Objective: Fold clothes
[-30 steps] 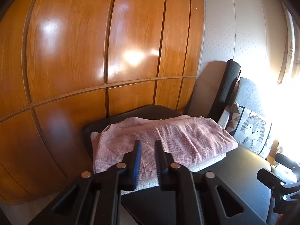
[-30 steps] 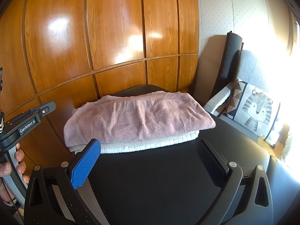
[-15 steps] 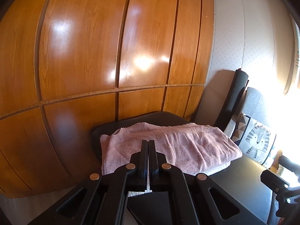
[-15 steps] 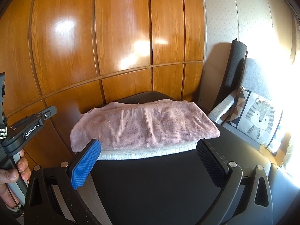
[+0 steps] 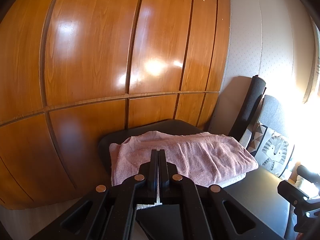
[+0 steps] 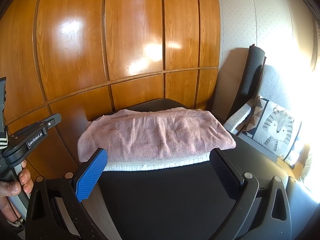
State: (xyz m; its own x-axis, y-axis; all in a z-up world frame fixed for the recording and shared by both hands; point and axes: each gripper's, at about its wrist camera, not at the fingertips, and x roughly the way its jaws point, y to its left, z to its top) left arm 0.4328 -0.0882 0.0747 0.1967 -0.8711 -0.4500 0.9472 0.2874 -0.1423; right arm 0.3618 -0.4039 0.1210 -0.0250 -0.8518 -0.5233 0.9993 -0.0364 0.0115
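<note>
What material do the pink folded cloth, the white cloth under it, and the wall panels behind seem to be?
Pink folded cloth: soft knit, matte; a fine grid weave shows.
White cloth: thicker knit, probably; ribbed texture along its edge.
Wall panels: wood or wood veneer, glossy; grain lines and bright reflections.

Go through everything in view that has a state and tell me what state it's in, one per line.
Pink garment: folded, lying on top of the white one.
White garment: folded, at the bottom of the stack, only its front edge showing.
Left tool: shut, nothing between its fingers.
Right tool: open wide, holding nothing.
Tiger cushion: propped upright on the grey seat.
</note>
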